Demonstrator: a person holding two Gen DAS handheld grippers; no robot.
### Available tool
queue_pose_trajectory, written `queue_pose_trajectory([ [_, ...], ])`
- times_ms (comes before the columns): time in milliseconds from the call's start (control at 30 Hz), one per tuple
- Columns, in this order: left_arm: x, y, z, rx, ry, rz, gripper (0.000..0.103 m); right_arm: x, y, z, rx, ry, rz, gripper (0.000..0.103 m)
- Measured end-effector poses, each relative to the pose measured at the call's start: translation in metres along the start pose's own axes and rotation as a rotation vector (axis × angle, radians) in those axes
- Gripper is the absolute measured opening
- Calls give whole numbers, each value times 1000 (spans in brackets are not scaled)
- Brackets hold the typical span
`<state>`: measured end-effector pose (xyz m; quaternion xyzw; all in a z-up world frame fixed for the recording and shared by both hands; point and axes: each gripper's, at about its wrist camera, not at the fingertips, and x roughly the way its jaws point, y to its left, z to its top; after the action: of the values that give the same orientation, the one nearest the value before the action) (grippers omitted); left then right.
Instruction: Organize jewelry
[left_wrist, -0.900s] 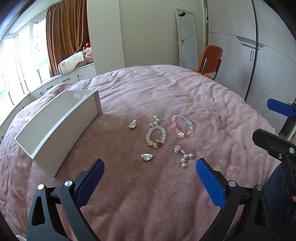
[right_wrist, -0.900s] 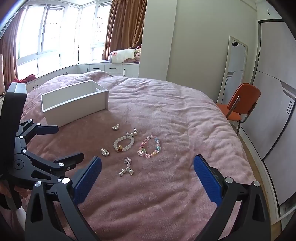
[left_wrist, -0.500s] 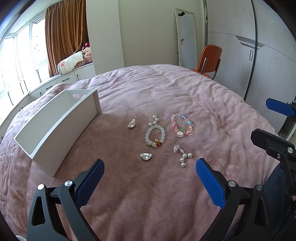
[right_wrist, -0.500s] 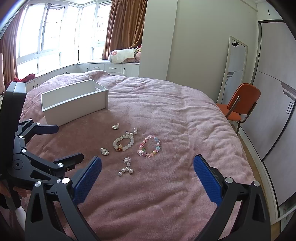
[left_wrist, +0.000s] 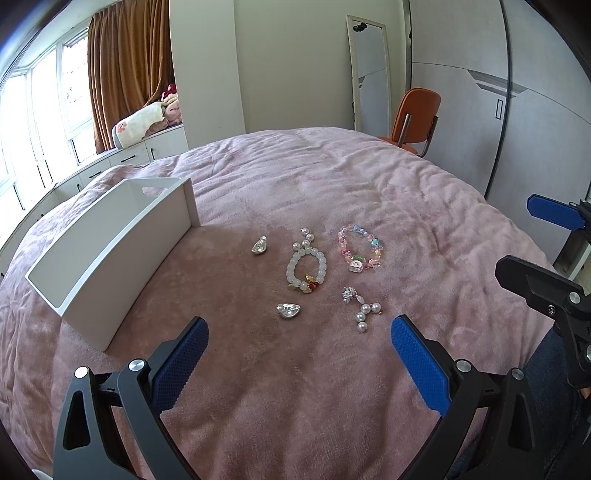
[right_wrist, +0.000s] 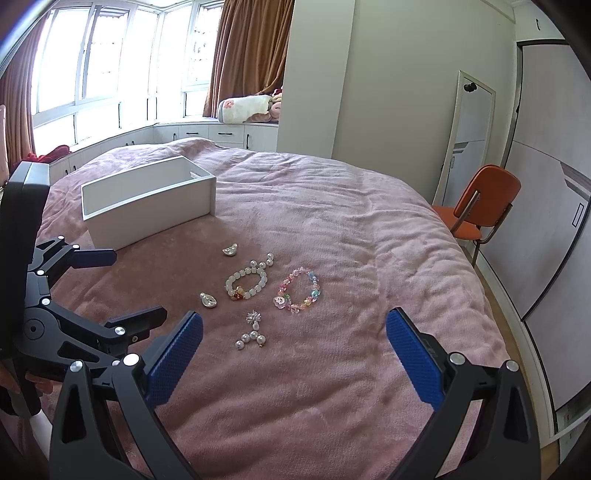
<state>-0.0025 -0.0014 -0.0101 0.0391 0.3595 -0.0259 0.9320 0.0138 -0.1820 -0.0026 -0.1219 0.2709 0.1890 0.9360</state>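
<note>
hovering wide open and holding nothing, the left gripper (left_wrist: 299, 354) and right gripper (right_wrist: 293, 343) are being held above jewelry lying on a plush pink blanket (left_wrist: 332, 406), beside a white box (left_wrist: 110, 251). small glossy pearl earrings (right_wrist: 251, 334) and a beaded bracelet (right_wrist: 246, 283) are risking being pressed into the pile or slipping from the pads.

Daylight floods in from the windows (right_wrist: 92, 74), which are blown out to near white, leaving the room bright and evenly lit — shadows fall soft and faint. Both fisheye views are sharp in the centre, while straight lines bow strongly toward the dark, vignetted corners.
</note>
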Motion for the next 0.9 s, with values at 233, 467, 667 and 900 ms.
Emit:
queue_pose_trajectory([
  [233, 0, 0, 2, 1, 5, 2, 100, 0, 0, -1, 1, 3, -1, 98],
  [467, 1, 0, 2, 1, 10, 0, 100, 1, 0, -1, -6, 11, -6, 98],
  [667, 2, 1, 2, 3, 10, -1, 100, 3, -1, -2, -6, 24, -14, 98],
  [900, 17, 3, 2, 18, 51, 3, 100, 14, -4, 5, 13, 88, 19, 98],
])
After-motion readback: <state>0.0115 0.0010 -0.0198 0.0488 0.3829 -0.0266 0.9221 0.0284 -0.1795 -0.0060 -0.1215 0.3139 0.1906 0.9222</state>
